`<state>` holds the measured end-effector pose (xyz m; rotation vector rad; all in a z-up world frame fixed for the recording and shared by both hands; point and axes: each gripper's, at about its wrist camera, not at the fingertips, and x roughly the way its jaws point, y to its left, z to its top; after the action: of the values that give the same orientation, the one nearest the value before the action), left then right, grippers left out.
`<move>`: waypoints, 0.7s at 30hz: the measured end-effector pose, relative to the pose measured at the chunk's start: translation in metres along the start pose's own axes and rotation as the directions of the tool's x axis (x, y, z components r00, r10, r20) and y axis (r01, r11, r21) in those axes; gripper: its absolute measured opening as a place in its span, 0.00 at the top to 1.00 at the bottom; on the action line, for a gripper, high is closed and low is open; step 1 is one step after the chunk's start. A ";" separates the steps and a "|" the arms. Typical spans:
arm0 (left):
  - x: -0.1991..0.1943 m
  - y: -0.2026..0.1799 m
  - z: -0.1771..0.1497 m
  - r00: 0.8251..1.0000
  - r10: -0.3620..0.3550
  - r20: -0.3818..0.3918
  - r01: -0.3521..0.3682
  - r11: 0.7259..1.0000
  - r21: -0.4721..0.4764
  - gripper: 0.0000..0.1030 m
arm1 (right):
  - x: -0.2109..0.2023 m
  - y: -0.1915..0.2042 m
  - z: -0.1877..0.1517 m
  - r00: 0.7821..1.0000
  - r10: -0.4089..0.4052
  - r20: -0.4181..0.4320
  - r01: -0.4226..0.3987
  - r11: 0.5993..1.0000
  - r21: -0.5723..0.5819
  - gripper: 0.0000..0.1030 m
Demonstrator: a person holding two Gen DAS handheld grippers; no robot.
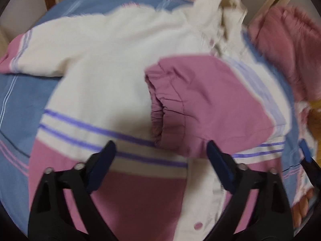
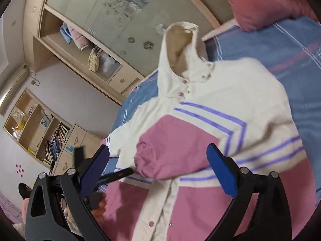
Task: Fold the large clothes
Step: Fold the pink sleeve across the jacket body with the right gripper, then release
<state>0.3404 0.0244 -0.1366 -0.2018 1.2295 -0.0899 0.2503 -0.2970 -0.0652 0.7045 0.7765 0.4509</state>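
A white and pink hooded jacket (image 1: 112, 60) with purple stripes lies front up on the blue striped bed cover (image 1: 18, 100). One pink sleeve (image 1: 192, 100) is folded across its chest; the other sleeve lies spread to the left. My left gripper (image 1: 160, 152) is open and empty just above the jacket's lower front. In the right wrist view the jacket (image 2: 240, 92) shows with its hood (image 2: 180, 46) standing up and the folded sleeve cuff (image 2: 160, 156) between the fingers. My right gripper (image 2: 158, 156) is open and empty above it.
A pink pillow (image 2: 260, 2) lies at the head of the bed. A wardrobe with open shelves (image 2: 84, 46) and a bookshelf (image 2: 52, 140) stand beyond the bed's edge. The other gripper (image 2: 80, 156) shows at the left.
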 end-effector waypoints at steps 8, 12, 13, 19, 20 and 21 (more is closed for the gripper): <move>0.017 -0.007 0.008 0.992 -0.069 -0.105 0.066 0.997 -0.033 0.69 | 0.000 -0.027 0.004 0.998 -0.057 -0.021 0.058 0.997 0.044 0.05; 0.007 -0.009 0.011 0.991 0.001 -0.132 0.003 1.000 0.026 0.70 | -0.002 -0.032 0.010 0.995 -0.098 -0.011 0.099 0.993 0.067 0.05; 0.005 -0.009 0.014 0.991 0.014 -0.130 -0.010 0.999 0.031 0.70 | -0.003 -0.034 0.013 0.994 -0.105 -0.002 0.105 0.991 0.083 0.05; -0.028 0.006 0.063 0.995 0.025 0.095 -0.022 0.999 -0.033 0.71 | -0.014 -0.047 0.020 0.990 -0.140 0.037 0.130 0.972 0.197 0.05; -0.032 0.009 0.074 0.989 0.018 0.147 -0.013 0.999 -0.037 0.71 | -0.015 -0.049 0.021 0.991 -0.129 0.041 0.117 0.970 0.211 0.05; -0.034 0.009 0.080 0.982 0.021 0.185 -0.017 1.000 -0.026 0.71 | -0.016 -0.054 0.024 0.992 -0.106 0.062 0.088 0.966 0.244 0.05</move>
<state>0.4045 0.0477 -0.0815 -0.2143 1.0466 -0.0385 0.2638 -0.3533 -0.0839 0.9004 0.7986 0.2415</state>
